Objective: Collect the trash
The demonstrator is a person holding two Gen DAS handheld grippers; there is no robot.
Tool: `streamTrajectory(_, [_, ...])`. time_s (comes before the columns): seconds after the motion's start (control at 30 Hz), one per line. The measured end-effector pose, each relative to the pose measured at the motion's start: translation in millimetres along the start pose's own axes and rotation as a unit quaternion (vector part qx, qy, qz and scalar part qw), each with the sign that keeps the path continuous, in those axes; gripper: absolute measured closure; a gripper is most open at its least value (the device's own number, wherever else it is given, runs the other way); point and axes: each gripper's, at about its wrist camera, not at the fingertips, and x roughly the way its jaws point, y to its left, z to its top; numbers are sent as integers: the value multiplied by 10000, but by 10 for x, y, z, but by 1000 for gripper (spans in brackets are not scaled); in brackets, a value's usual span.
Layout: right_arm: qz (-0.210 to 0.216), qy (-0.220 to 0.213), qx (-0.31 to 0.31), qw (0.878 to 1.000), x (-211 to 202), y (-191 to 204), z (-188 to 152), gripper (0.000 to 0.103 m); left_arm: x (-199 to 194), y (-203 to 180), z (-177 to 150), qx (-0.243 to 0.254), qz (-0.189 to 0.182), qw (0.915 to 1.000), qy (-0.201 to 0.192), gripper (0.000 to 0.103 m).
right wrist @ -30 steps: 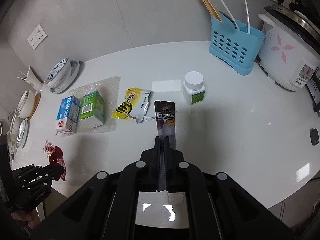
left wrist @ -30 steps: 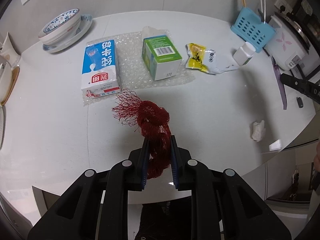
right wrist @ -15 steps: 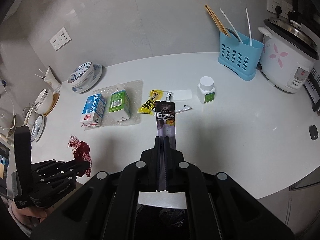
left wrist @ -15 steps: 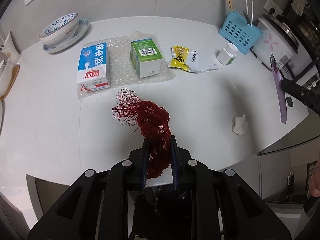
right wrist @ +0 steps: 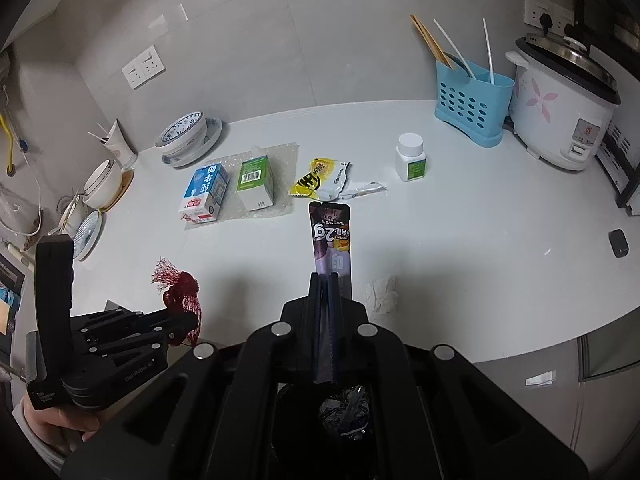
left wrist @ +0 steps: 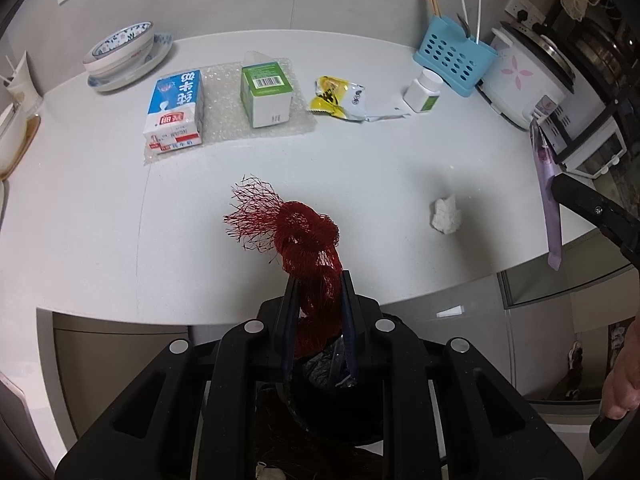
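purple wrapper juts lengthwise from clenched right tongs; left tongs pinch red netting.

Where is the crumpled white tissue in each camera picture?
Left wrist view: the crumpled tissue lies on the white counter, right of centre, right of the red mesh bag.
Right wrist view: the tissue lies low, just right of the purple wrapper.
Shared landmark: the white pill bottle, farther back.
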Motion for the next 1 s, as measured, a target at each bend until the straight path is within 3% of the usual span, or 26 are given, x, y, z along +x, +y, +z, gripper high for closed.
streamTrajectory(0.47, [142,36,32,9999,-232,64,-619,101,-117,-188,-514,70,-51,9999,93,85])
streamTrajectory(0.73, [145,295,54,9994,-190,68,-1037,101,-46,-200,-766,161,19,9997,169,85])
streamTrajectory(1.0, [35,512,196,9985,-9,-73,-1436,101,157,-250,-1028,48,-206,9994,273,85])
